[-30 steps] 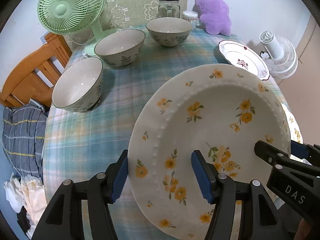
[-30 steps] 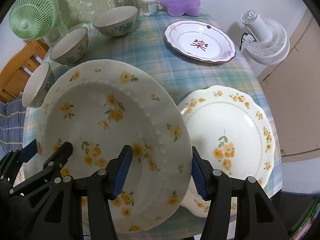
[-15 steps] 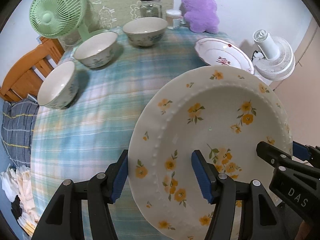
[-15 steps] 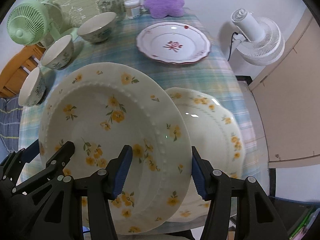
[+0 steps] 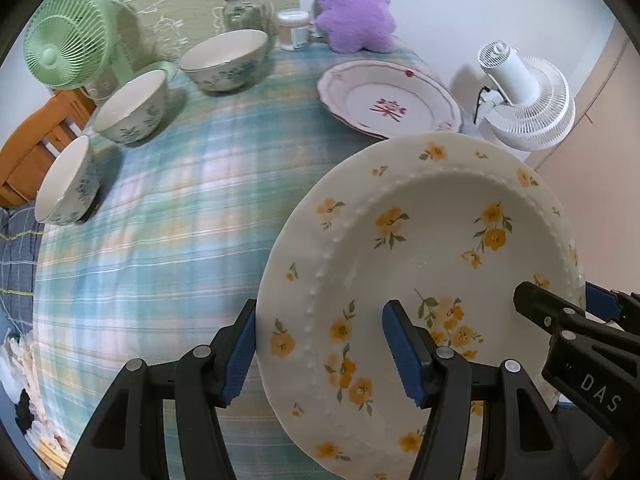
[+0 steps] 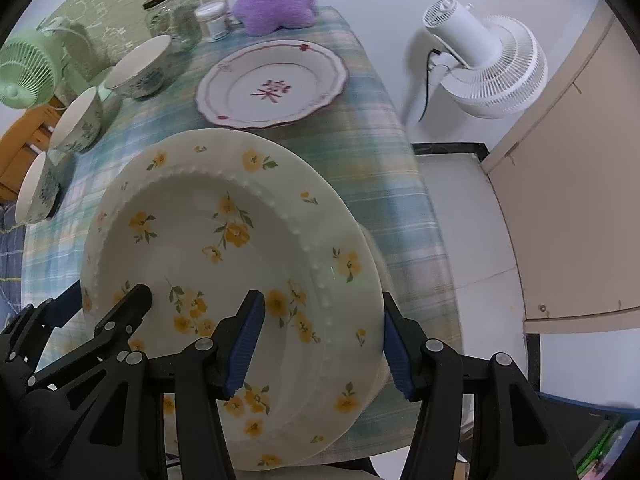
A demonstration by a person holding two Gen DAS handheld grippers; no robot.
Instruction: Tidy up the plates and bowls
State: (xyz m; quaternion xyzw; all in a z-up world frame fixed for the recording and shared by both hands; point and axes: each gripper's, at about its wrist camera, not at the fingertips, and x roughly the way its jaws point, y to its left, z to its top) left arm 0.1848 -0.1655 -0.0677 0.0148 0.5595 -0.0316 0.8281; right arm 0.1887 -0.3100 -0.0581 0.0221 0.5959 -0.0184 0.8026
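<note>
A large white plate with yellow flowers [image 5: 432,248] is held in the air between both grippers. My left gripper [image 5: 324,344] is shut on its left rim. My right gripper [image 6: 320,336] is shut on its right rim [image 6: 224,248]. The plate hangs over the table's right side and hides most of a second yellow-flowered plate below it. A white plate with a red pattern [image 5: 390,98] [image 6: 272,84] lies on the far right. Three white bowls with blue-green leaf prints [image 5: 224,58] [image 5: 130,106] [image 5: 66,180] stand in a row along the left.
The table has a blue-green plaid cloth [image 5: 180,208]. A green fan [image 5: 68,52], a glass jar [image 5: 245,6], a small pot and a purple plush toy [image 5: 352,4] stand at the back. A white fan [image 6: 488,64] stands off the right edge. A wooden chair [image 5: 36,152] is at left.
Both grippers have carried the flowered plate to the right, over the second yellow-flowered plate, which is now almost fully covered. The bowls have slid left in view.
</note>
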